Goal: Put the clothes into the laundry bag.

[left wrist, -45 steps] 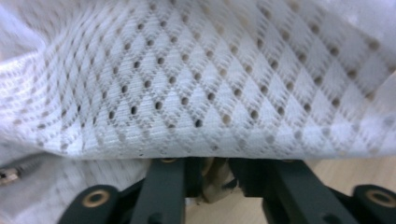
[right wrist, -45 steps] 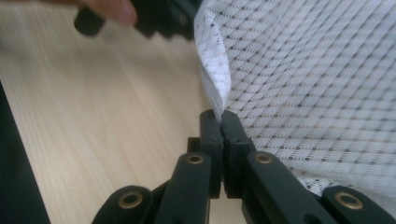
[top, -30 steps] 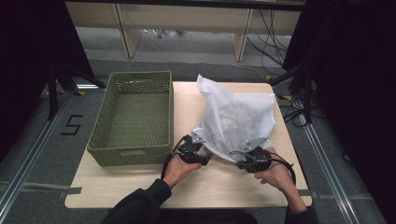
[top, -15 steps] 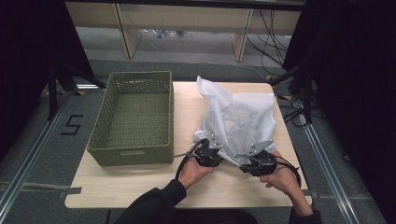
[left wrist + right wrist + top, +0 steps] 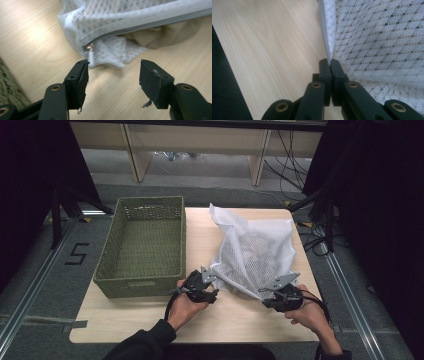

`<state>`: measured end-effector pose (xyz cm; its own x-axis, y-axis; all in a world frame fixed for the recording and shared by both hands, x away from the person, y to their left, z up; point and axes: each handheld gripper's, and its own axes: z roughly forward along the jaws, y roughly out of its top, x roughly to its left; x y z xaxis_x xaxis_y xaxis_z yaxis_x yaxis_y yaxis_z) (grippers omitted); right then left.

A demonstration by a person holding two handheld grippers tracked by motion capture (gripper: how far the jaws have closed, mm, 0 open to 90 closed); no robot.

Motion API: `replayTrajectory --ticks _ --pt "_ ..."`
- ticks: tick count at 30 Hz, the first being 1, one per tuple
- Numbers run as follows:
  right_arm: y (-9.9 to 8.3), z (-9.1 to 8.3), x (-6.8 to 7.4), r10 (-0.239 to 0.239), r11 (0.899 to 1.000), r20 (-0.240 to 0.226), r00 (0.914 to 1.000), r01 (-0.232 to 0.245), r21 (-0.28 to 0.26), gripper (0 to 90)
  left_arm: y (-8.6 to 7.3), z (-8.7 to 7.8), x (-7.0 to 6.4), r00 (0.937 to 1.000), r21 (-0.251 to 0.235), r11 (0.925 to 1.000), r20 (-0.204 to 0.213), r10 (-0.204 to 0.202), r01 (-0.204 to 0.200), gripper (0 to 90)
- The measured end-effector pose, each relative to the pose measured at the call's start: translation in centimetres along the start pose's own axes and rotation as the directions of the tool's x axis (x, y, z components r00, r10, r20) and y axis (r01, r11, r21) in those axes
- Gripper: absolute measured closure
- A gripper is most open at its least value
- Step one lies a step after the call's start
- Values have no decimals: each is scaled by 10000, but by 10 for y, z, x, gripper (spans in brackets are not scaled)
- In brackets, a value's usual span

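My right hand-held gripper (image 5: 331, 65) was clamped on the mesh bag's (image 5: 255, 252) zipper edge at lower right of centre; my left hand-held gripper (image 5: 113, 75) gaped wide just short of the zip pull (image 5: 91, 56); the bag lay on the worktop (image 5: 235, 317), right of the basket (image 5: 142, 245).

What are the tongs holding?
The right tongs pinch the white mesh bag at its zipper edge. The left tongs are open, holding nothing.
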<state>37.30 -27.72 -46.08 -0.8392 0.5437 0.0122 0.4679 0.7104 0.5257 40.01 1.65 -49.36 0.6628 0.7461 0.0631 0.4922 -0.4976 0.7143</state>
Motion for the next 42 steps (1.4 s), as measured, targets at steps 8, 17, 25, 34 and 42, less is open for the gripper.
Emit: replayTrajectory --ticks 8,17,25,34,42 --pt "-3 -4 -4 -21 10000 18 10000 21 22 900 5 29 4 9981 282 9978 118 -605 602 391" --pt "-5 -7 -6 -198 9995 97 9998 201 -235 900 8 33 -5 9968 15 9999 785 -132 132 823" --pt "10 11 12 -746 9972 -347 9966 747 36 900 -2 21 -17 9887 49 10000 1498 -92 86 832" --pt "37 52 19 -522 9984 35 9986 523 -228 900 -12 7 -18 9798 199 9975 1895 632 -682 836" --pt "49 55 -5 516 9973 611 9968 -482 -558 900 -27 -17 -14 9735 503 9898 1936 1216 -1336 837"
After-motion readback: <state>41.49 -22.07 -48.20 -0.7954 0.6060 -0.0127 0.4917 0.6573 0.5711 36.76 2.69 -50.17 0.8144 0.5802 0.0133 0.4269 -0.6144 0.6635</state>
